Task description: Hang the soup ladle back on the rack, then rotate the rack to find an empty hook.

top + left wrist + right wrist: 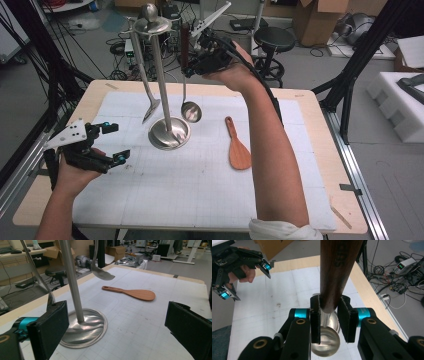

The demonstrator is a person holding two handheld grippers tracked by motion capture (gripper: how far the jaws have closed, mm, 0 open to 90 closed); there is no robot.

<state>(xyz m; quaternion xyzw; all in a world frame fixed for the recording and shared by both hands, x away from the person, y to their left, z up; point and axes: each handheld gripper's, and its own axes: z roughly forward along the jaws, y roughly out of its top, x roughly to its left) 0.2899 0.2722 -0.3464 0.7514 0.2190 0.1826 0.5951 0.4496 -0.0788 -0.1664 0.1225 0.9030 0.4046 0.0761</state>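
Hanging step: right gripper (pixel 192 62) pinching the ladle (pixel 190 111) by its wooden handle beside the rack (pixel 161 75) top, hooking comes next; left gripper (pixel 112 145) spread, idle.

High view: set above the near edge of the table (pixel 310 107), facing forward and down over the whole tabletop. Left gripper view: low near the left edge, looking level across at the rack's base (pixel 85 328) and wooden spatula (pixel 135 293). Right gripper view: high over the far edge, looking steeply down, very near the ladle (pixel 325 340). All share the gridded mat (pixel 200 190).
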